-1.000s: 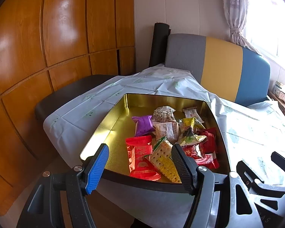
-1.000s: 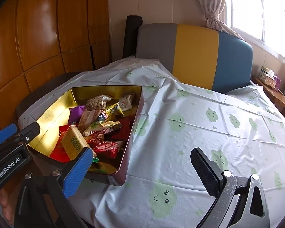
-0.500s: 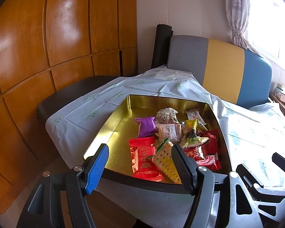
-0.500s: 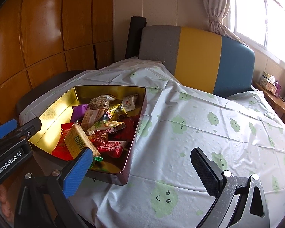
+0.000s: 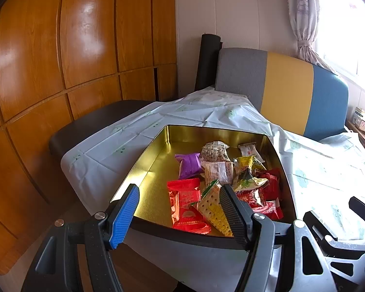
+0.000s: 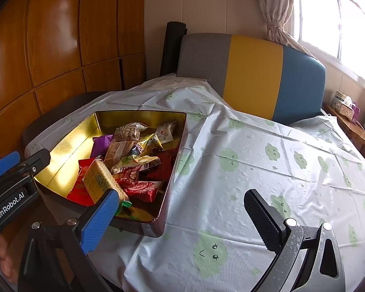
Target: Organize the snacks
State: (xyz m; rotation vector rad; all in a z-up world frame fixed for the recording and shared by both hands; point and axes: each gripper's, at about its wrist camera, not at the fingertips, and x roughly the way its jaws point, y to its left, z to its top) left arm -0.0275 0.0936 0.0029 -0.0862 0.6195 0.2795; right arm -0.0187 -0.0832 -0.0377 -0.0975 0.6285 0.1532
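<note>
A gold-lined tin box [image 5: 148, 168] [image 6: 68, 146] sits near the table's left corner, holding several wrapped snacks: a purple packet [image 5: 189, 165], a red packet [image 5: 185, 194], a yellow cracker pack [image 5: 214, 209] [image 6: 102, 182] and others. My left gripper [image 5: 180, 209] hovers open just in front of the box's near rim, nothing between its fingers. My right gripper [image 6: 182, 216] is open too, held over the tablecloth to the right of the box's near corner. The left gripper [image 6: 14, 165] shows at the left edge of the right wrist view.
A white tablecloth with green cloud faces [image 6: 267, 170] covers the table. A grey, yellow and blue sofa back [image 6: 253, 73] stands behind it, a dark chair seat [image 5: 97, 124] at the left, wooden panelling [image 5: 60, 60] beyond. A tissue box [image 6: 345, 104] sits on a ledge at right.
Both grippers have drawn back and risen slightly, so the box sits a little lower and farther in view. Both remain open, and the snacks have not moved.
</note>
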